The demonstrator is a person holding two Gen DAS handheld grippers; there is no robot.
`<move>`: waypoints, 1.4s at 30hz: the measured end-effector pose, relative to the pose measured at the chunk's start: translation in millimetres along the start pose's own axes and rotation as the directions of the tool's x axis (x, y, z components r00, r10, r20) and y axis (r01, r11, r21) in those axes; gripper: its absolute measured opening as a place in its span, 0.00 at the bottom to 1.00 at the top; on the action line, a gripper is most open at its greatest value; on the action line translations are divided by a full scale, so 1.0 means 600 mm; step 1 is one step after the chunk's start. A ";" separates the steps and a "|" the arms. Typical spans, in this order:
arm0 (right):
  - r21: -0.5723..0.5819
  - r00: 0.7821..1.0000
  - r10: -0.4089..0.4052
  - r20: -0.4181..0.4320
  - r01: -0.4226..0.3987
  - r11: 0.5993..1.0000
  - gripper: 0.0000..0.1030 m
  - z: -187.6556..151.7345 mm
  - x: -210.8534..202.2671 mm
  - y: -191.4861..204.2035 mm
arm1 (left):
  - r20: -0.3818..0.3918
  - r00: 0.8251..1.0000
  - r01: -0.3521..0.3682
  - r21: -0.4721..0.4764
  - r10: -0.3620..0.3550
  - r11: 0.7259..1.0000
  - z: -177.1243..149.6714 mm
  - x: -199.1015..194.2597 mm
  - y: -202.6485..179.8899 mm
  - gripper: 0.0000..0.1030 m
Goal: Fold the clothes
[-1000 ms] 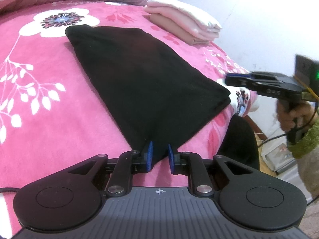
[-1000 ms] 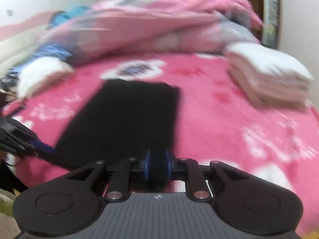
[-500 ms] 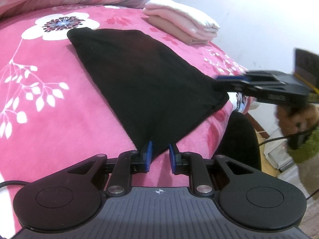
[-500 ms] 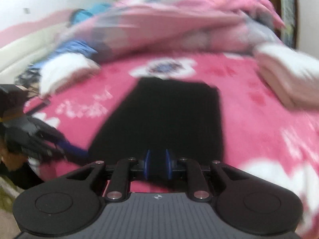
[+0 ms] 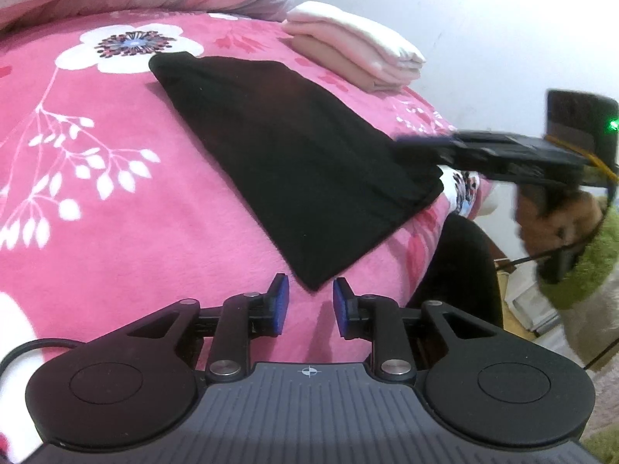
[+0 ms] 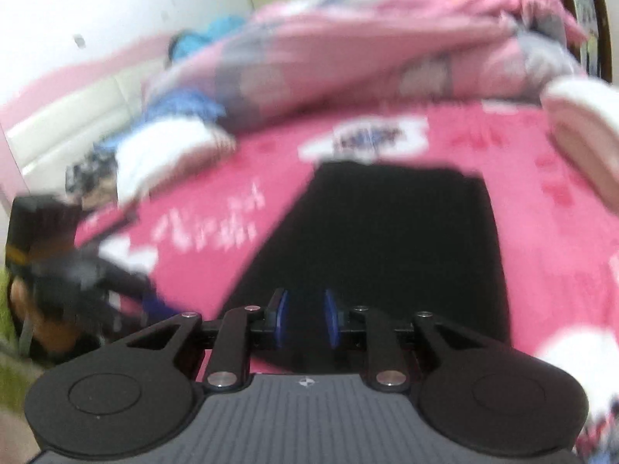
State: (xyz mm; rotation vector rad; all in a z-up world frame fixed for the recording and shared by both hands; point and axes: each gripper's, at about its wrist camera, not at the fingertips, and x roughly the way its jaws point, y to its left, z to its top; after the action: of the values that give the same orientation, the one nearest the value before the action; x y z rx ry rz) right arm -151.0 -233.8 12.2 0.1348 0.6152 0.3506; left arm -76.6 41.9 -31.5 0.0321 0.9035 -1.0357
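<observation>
A black garment (image 5: pixel 294 162) lies folded flat in a long strip on the pink flowered bedspread (image 5: pixel 96 201). My left gripper (image 5: pixel 307 301) is open just behind the strip's near corner and does not touch it. My right gripper (image 6: pixel 305 319) is over the strip's other near corner (image 6: pixel 387 247), its jaws a little apart with black cloth between them; the view is blurred. It also shows in the left wrist view (image 5: pixel 418 145) at the cloth's right corner.
A stack of folded cream and tan clothes (image 5: pixel 356 52) lies at the far right of the bed. A rumpled pink quilt (image 6: pixel 367 46) and pillows lie along the back. The bed's edge drops off to the right, by a dark chair (image 5: pixel 456 266).
My left gripper has opened and let go of the black cloth's corner, drawing back a little. My right gripper has moved in over the other corner and its jaws have parted slightly.
</observation>
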 end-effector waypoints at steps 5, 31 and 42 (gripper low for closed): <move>-0.068 0.993 -0.044 -0.114 0.036 0.997 0.22 -0.047 0.080 0.024 | 0.011 1.000 -0.022 -0.004 0.022 1.000 -0.005 -0.015 0.007 0.31; -0.253 0.997 0.064 0.031 -0.054 0.966 0.19 -0.076 0.091 0.124 | 0.075 0.978 -0.174 -0.230 0.196 0.958 0.056 -0.029 0.066 0.35; -0.193 0.992 0.120 0.046 -0.109 0.975 0.18 -0.055 0.095 0.099 | 0.070 0.978 -0.180 -0.209 0.198 0.961 0.088 0.014 0.077 0.35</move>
State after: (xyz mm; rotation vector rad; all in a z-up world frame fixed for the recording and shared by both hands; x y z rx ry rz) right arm -143.4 -157.1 -31.7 -0.0030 0.5156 0.5138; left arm -6.9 38.6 -19.8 -0.0969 0.9005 -0.7583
